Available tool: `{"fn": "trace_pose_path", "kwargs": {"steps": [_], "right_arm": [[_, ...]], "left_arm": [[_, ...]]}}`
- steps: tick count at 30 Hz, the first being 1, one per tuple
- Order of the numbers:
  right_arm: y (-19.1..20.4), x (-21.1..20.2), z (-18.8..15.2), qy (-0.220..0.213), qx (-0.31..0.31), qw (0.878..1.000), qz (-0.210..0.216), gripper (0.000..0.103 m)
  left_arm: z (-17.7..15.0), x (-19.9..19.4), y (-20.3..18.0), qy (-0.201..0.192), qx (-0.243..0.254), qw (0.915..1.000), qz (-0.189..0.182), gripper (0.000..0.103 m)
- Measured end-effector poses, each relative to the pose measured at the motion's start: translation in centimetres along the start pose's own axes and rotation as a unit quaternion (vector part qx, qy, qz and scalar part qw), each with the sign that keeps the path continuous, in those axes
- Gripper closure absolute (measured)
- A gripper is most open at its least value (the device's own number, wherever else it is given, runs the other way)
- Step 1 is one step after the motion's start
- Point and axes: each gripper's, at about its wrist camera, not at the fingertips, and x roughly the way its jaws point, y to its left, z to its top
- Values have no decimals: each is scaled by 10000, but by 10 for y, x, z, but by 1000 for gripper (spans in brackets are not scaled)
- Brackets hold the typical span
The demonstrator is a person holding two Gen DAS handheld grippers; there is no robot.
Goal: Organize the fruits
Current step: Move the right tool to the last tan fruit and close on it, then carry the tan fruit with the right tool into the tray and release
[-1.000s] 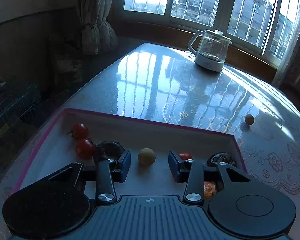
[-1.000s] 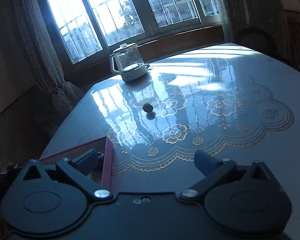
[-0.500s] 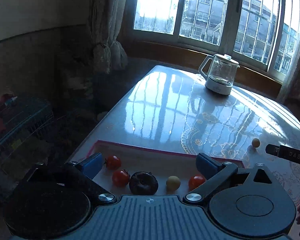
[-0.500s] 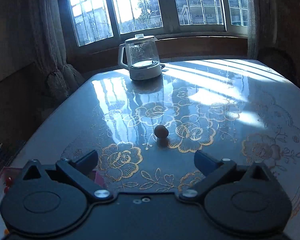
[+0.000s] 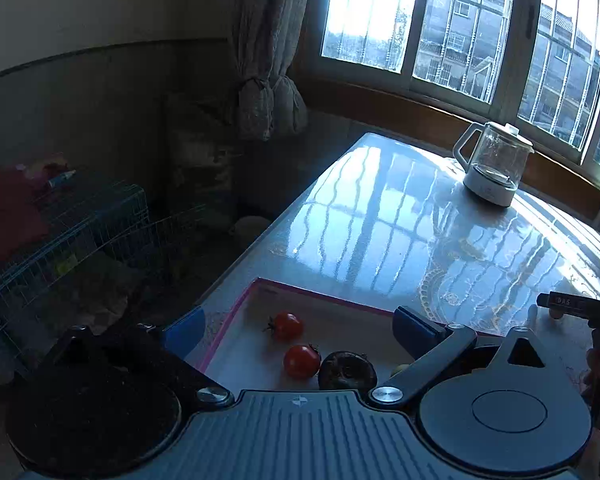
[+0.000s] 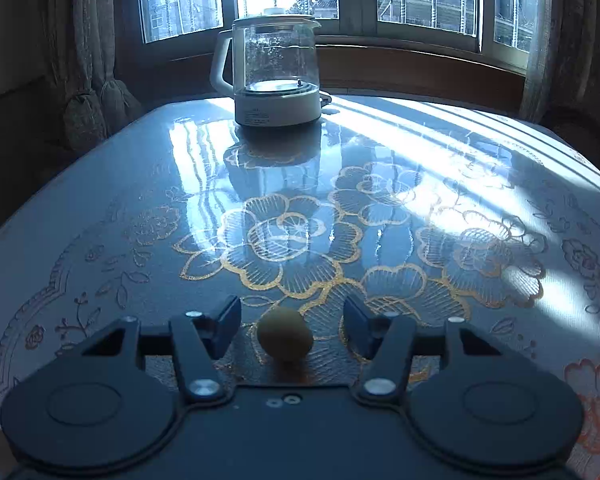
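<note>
Fruit gathering is at the pick-up step: the right hand-held gripper (image 6: 292,326) is lowered to the table (image 6: 380,200) with its jaws apart, and a small yellowish-brown fruit (image 6: 285,339) sits on the glossy flowered cloth in the gap between the fingers, touching neither. The next move looks like a plain closing of the jaws on that fruit, gently, since it is round and could roll or squirt forward on the slick surface; after that it would need lifting and carrying left to the pink-rimmed tray (image 5: 236,308). The left hand-held gripper (image 5: 300,326) hangs above the near end of that tray, fingers spread wide and holding nothing. In the tray lie two red tomatoes (image 5: 286,326), one behind the other, with a dark wrinkled fruit (image 5: 346,370) touching the nearer tomato, and a sliver of a pale yellow fruit (image 5: 400,369) peeps out beside the left gripper's right finger. At the far right edge of the left wrist view the tip of the other tool shows low over the table. A glass kettle (image 6: 274,68) on a white base stands well apart near the window, out of the way of any carry toward the tray.
</note>
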Motion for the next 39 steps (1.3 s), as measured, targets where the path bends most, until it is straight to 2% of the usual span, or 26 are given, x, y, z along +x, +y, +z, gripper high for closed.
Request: {"fn": "trace_pose_path", "kwargs": {"steps": [2, 9, 11, 15, 21, 24, 27, 30, 33, 36, 39], "right_arm": [[1, -2, -2, -25, -42, 10000, -25, 64], [9, -8, -6, -168, -535, 9983, -147, 69], [12, -9, -7, -194, -636, 9977, -142, 76], [18, -11, -10, -261, -768, 9965, -190, 78], [12, -30, -12, -325, -312, 9990, 6, 78], [17, -59, -10, -473, -190, 9983, 276, 78], [35, -96, -6, -536, -102, 9942, 926, 78], [68, -125, -9, -471, -319, 9877, 1459, 78], [111, -142, -24, -220, -536, 9788, 1964, 78], [144, -142, -45, 89, -663, 9743, 2149, 78], [164, -140, -60, 284, -721, 9758, 2045, 77]], "left_arm": [[1, 2, 4, 0, -77, 9999, 82, 4], [0, 6, 8, 74, -255, 9995, 195, 4], [-1, 7, 7, 131, -254, 9994, 180, 4], [-1, 4, 11, 122, -301, 9992, 215, 4], [4, 4, 20, 89, -334, 9991, 261, 4], [5, 3, 28, 63, -362, 9988, 309, 4], [6, 2, 36, 88, -402, 9986, 324, 4], [6, 0, 41, 90, -349, 9988, 341, 4], [5, -3, 49, 124, -298, 9990, 319, 4], [4, -8, 59, 159, -279, 9991, 293, 4], [4, -12, 71, 218, -247, 9990, 313, 4]]}}
